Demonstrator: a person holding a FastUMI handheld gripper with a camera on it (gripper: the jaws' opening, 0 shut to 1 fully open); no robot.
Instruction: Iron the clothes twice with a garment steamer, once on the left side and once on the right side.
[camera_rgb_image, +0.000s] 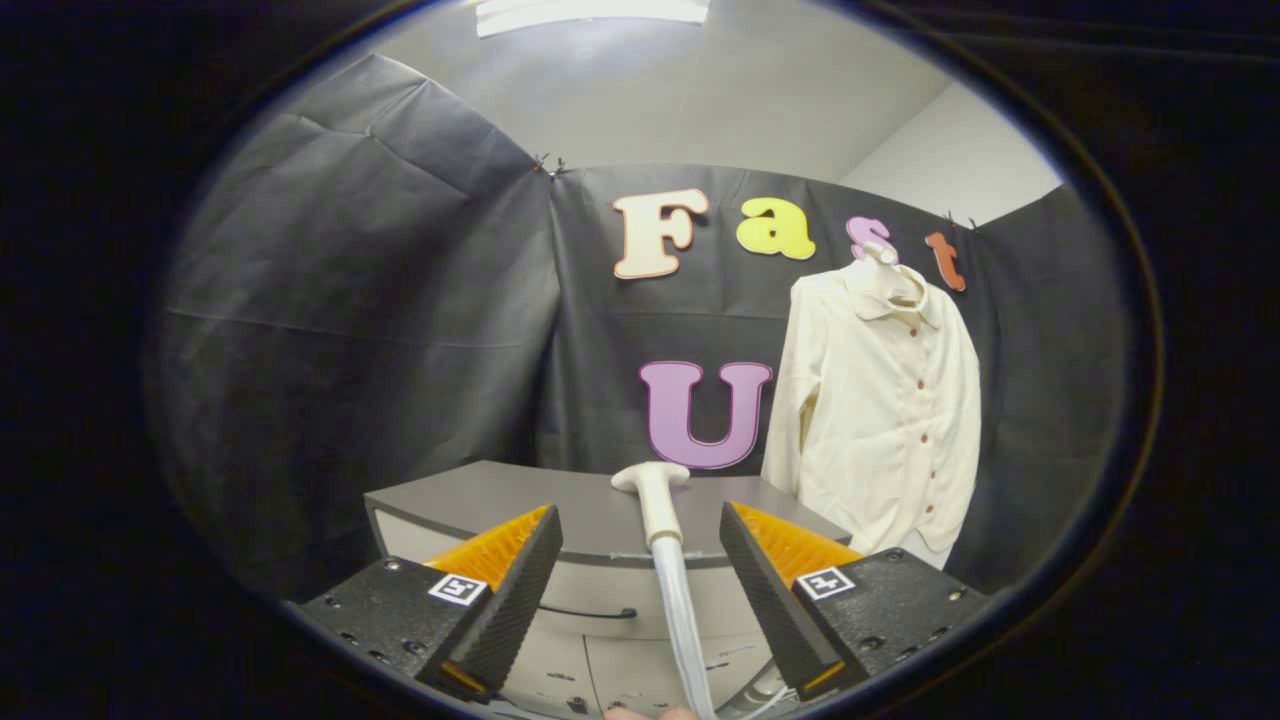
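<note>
Against the far wall, to the right, we see the cream button-front shirt (880, 410) hanging on a hanger, the largest thing ahead of us and well beyond the fingers. Nearer and lower sits a grey cabinet (500, 490), its top reaching from the left to the middle. On that top the white garment steamer head (655, 495) stands upright, its pale hose (685, 630) trailing down toward us between the fingers. Our gripper (640, 590) holds its jaws wide apart, touching neither handle nor hose. We judge that ironing has not begun: the step in hand is picking up the steamer. Next we need to close squarely on the handle, then carry it right to the shirt.
</note>
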